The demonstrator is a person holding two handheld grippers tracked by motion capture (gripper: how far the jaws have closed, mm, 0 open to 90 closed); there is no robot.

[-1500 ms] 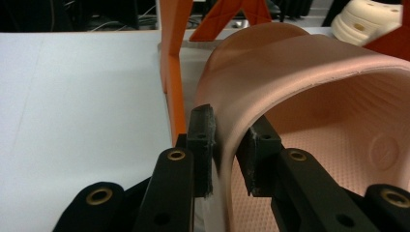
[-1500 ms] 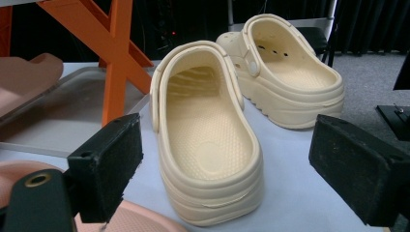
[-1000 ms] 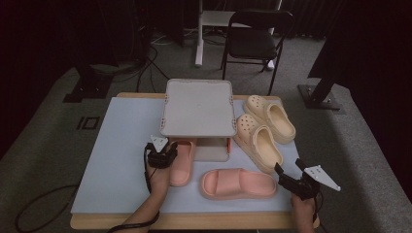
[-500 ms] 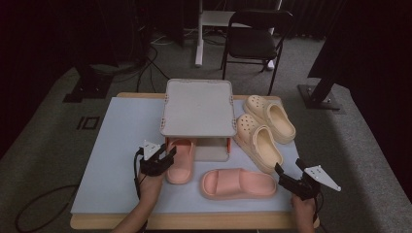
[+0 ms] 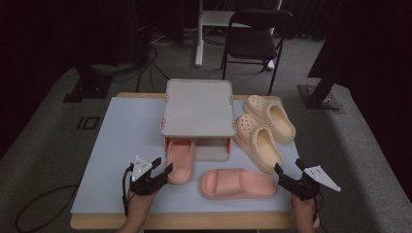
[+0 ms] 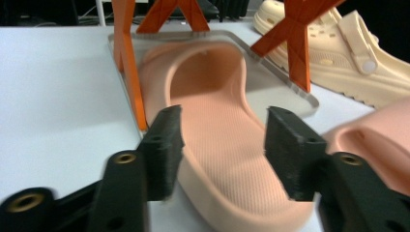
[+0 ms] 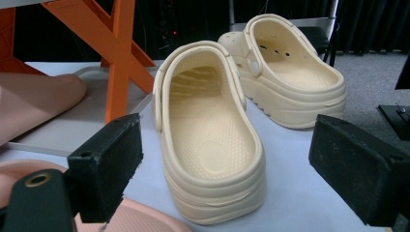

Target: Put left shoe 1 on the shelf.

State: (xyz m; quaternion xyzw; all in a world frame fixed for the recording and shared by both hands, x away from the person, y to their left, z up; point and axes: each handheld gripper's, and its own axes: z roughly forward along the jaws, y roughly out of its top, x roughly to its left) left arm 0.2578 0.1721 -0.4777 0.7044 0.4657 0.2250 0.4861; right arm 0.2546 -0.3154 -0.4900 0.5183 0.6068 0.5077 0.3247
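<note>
The left tongs (image 5: 163, 171) have just been opening and now stand partly open, holding nothing; the heel of the pink slipper (image 6: 227, 145) lies between their pads without touching them, its toe under the grey rack (image 5: 198, 108). The right tongs (image 5: 283, 174) stand wide open and empty, with the nearer cream clog (image 7: 212, 140) just ahead of them on the table (image 5: 121, 141).

1. A dim studio or lab set up for recording: black curtains (image 5: 58, 34) hang around a grey carpeted floor (image 5: 43, 145).
2. Loose black cables (image 5: 141, 63), metal stand bases (image 5: 318, 94) and a black folding chair (image 5: 255, 41) surround one wooden work table (image 5: 194, 221).
</note>
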